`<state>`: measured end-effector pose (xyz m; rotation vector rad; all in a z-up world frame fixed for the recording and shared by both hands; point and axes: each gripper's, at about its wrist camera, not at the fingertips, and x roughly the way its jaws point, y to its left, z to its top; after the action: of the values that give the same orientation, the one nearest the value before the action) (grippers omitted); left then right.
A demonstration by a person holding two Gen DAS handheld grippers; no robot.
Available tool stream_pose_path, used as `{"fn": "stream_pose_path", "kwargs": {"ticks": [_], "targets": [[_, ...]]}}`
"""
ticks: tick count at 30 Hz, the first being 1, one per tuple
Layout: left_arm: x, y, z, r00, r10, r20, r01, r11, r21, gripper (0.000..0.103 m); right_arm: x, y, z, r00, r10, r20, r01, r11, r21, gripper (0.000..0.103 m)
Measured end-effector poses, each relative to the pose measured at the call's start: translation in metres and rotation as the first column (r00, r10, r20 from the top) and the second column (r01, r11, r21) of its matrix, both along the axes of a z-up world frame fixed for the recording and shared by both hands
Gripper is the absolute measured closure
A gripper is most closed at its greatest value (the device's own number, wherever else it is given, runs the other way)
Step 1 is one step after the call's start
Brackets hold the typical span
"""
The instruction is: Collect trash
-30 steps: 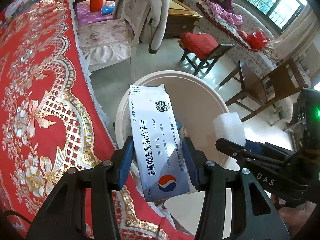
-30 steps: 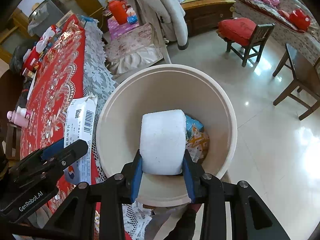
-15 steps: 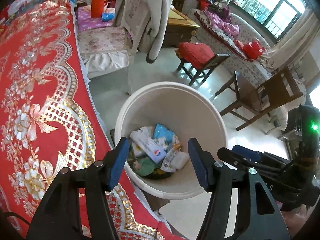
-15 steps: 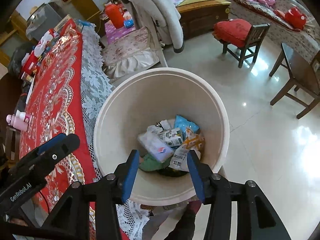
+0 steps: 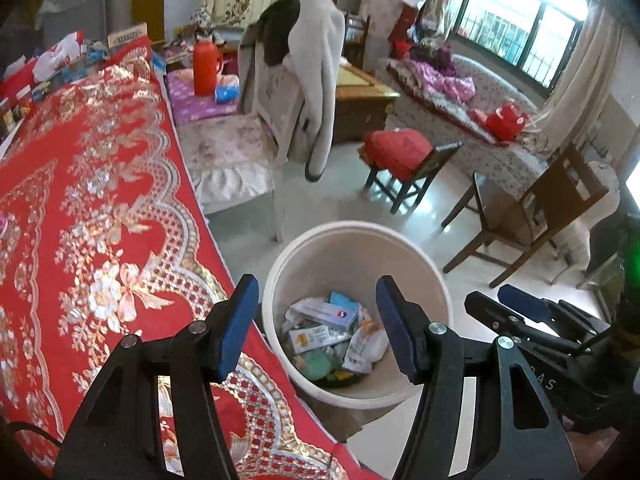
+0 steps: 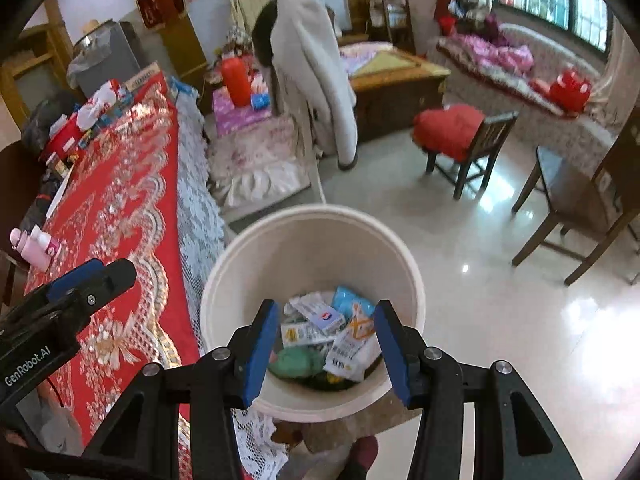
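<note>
Now both grippers above round cream plastic bin (image 5: 356, 256) on pale glossy tiled floor (image 6: 492, 280). Left gripper (image 5: 316, 324) jaws apart, just opened, nothing between; right gripper (image 6: 324, 344) likewise. Trash inside bin: white medicine box with red-blue logo (image 5: 326, 314), light-blue packet (image 6: 352, 304), green wad (image 6: 296, 362). Desk under red gold-embroidered cloth (image 5: 80, 240) just beside bin, white lace edge (image 6: 196, 216). Beyond: chair draped with grey coat (image 5: 308, 92), red thermos (image 5: 204, 68), red-cushioned wooden stool (image 6: 460, 136).

Left gripper (image 5: 316, 322) and right gripper (image 6: 324, 350) angled downward, jaws apart, empty.
</note>
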<state>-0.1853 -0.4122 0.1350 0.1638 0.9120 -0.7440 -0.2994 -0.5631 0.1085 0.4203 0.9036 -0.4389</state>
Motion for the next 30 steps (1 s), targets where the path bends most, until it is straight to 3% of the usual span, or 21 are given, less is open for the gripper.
{"fn": "stream_pose_path", "kwargs": {"ticks": [2,4,16,30], "targets": [[-0.002,0.003,0.008,1.000,0.002,0.026,-0.002,1.000,-0.007,0.043,-0.003,0.004,0.009,1.000,-0.010,0.026,0.011,1.000,-0.025,0.049],[-0.004,0.005,0.015,0.999,-0.002,0.055,0.003,1.000,-0.013,0.043,-0.006,0.007,0.018,0.998,-0.021,0.056,0.024,0.998,-0.049,0.038],[-0.010,0.025,0.042,0.986,-0.002,0.166,0.012,0.998,-0.064,0.043,-0.006,0.033,0.056,0.988,-0.010,0.151,0.037,0.984,-0.175,0.037],[-0.007,0.036,0.047,0.982,0.027,0.188,-0.013,0.997,-0.073,0.043,-0.004,0.037,0.064,0.982,-0.020,0.190,0.057,0.980,-0.190,0.034]]}}
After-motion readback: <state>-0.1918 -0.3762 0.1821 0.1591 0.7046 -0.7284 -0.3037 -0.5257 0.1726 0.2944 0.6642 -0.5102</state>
